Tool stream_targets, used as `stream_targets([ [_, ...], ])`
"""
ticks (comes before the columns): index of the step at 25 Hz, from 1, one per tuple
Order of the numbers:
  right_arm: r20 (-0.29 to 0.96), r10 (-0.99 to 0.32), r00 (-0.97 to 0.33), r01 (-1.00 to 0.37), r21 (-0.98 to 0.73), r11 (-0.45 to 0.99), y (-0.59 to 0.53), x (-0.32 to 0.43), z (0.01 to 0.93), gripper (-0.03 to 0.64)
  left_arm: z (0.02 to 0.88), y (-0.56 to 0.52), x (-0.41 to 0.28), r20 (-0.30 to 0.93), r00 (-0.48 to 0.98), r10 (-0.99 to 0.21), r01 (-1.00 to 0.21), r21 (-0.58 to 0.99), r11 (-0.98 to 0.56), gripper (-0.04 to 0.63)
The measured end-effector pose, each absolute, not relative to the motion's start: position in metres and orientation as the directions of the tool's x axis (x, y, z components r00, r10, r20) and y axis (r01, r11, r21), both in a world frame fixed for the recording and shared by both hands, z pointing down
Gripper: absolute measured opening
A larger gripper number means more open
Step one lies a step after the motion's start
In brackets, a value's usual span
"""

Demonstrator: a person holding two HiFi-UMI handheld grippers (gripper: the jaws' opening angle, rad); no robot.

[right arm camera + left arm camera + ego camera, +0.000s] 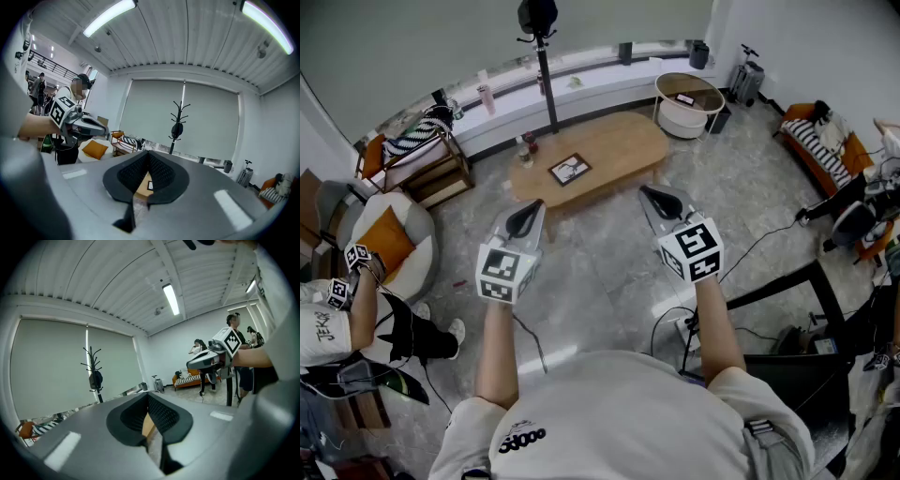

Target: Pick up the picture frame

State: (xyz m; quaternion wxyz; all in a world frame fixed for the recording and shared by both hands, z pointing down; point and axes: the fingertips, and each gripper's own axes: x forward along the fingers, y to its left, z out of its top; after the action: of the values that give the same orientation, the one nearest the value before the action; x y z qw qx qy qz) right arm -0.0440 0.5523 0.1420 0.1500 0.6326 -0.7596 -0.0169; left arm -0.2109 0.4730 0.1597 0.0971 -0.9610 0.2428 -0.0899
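Across room on low wooden table, picture frame lay flat, untouched. Left gripper, right gripper both clenched empty, held forward toward it, likely readying approach.

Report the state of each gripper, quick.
Left gripper: closed, holding nothing.
Right gripper: closed, holding nothing.

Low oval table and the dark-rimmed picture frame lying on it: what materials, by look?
Low oval table: likely light wood or veneer, matte; warm tan top, no glare.
Dark-rimmed picture frame: rim could be wood or plastic, too small to tell.
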Motion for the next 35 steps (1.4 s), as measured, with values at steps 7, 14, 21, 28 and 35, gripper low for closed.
stream_targets([
  [7, 0.214, -0.962, -0.173, -0.952, 0.214, 0.219, 0.553, -0.043, 0.148, 0.002, 0.166, 0.478, -0.205, 0.136, 0.867, -0.479, -0.443, -0.228, -0.867, 0.009],
  [14, 0.186, -0.962, -0.202, -0.959, 0.163, 0.233, 0.554, -0.033, 0.145, 0.003, 0.170, 0.476, -0.201, 0.146, 0.840, -0.522, -0.498, -0.173, -0.850, 0.009],
  [21, 0.186, -0.952, -0.243, -0.954, 0.130, 0.269, 0.561, -0.028, 0.151, 0.004, 0.181, 0.487, -0.191, 0.156, 0.820, -0.551, -0.540, -0.111, -0.834, 0.009],
  [28, 0.221, -0.939, -0.264, -0.952, 0.097, 0.290, 0.557, -0.014, 0.163, 0.003, 0.186, 0.484, -0.177, 0.179, 0.819, -0.545, -0.532, -0.118, -0.838, 0.009],
  [35, 0.243, -0.943, -0.227, -0.957, 0.123, 0.262, 0.532, 0.004, 0.178, 0.004, 0.204, 0.466, -0.152, 0.190, 0.842, -0.505, -0.490, -0.124, -0.863, 0.009],
])
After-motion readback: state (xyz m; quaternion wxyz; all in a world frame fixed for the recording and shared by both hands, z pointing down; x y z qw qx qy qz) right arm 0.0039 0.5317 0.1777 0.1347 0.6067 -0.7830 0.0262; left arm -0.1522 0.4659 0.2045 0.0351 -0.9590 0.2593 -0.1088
